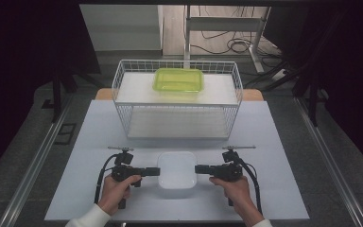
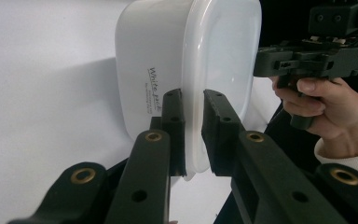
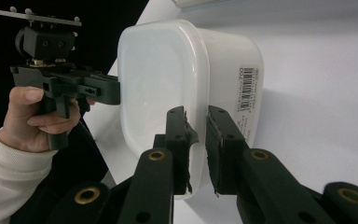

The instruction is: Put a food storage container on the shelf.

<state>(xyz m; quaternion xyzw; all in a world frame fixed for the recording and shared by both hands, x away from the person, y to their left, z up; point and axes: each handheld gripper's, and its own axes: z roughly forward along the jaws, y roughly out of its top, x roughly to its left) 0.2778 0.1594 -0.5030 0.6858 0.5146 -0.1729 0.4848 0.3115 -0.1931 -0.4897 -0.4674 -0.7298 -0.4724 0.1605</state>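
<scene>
A white lidded container (image 1: pixel 176 172) sits on the pale table near its front edge. My left gripper (image 1: pixel 157 171) comes in level from the left, and its jaws are shut on the container's (image 2: pixel 168 60) rim, one pad on either side of the lip (image 2: pixel 193 135). From the right, my right gripper (image 1: pixel 197 169) clamps the opposite rim of the container (image 3: pixel 168 79) in the same way (image 3: pixel 196 144). Each gripper view has the other hand and its gripper beyond the box: the right one (image 2: pixel 307 60) and the left one (image 3: pixel 74 86).
A white wire basket (image 1: pixel 177 66) stands on a raised shelf behind the container, and a yellow-green tub (image 1: pixel 178 80) rests in it. The pale tabletop (image 1: pixel 283 189) stretches to both sides of the hands. Dark floor and metal rails flank the table.
</scene>
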